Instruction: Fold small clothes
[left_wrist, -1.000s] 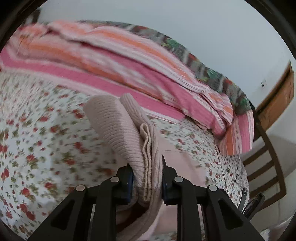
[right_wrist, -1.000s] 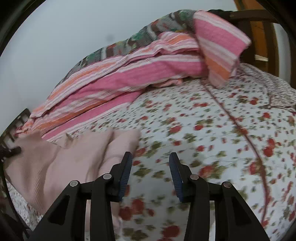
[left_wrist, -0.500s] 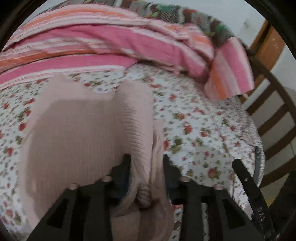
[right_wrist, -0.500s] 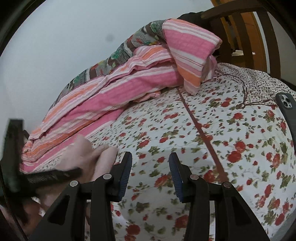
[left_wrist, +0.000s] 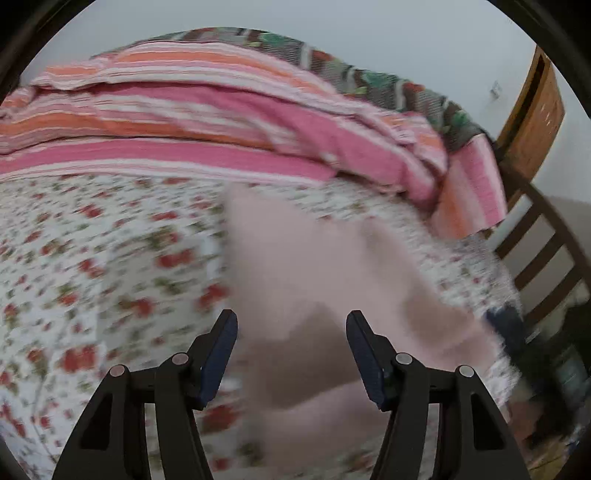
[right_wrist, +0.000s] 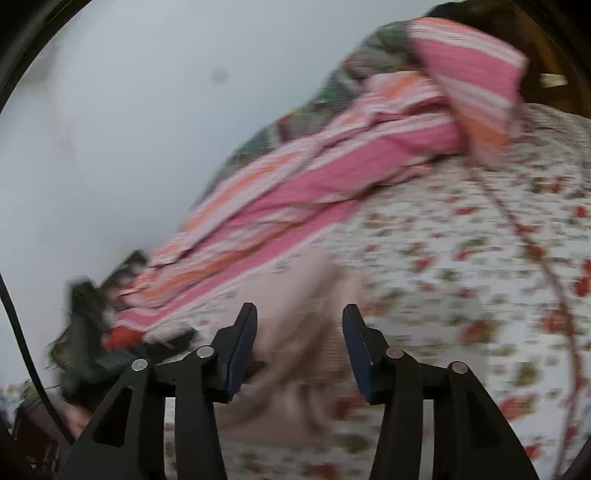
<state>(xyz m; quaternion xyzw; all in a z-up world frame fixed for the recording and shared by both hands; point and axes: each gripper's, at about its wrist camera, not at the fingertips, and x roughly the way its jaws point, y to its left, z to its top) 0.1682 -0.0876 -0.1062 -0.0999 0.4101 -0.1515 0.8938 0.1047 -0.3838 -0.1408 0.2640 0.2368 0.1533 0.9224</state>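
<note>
Left tool (left_wrist: 291, 321): jaws spread and opening; the pads press on nothing. The pink garment shows in the gap between the fingers, lying on the bed below them, not gripped.
Right tool (right_wrist: 299, 314): jaws parted and opening; the pads clamp nothing. Pink fabric shows in the gap and beyond it, not pinched.
Pink garment (left_wrist: 295, 266): pale pink knit piece lying on the flowered bed sheet, near the front edge of the bed. In the left wrist view it spreads from just below the striped blanket down past the fingers. Motion blur hides its folds and outline. In the right wrist view (right_wrist: 295, 295) it lies just below the lower edge of the striped blanket.
Bed sheet (left_wrist: 92, 258): white with small red flowers; carries the garment.
Striped blanket (left_wrist: 221, 122): pink, orange and white, bunched along the far side of the bed against the wall.
Chair (left_wrist: 546, 236): dark wooden slats, at the right end of the bed in the left wrist view.
</note>
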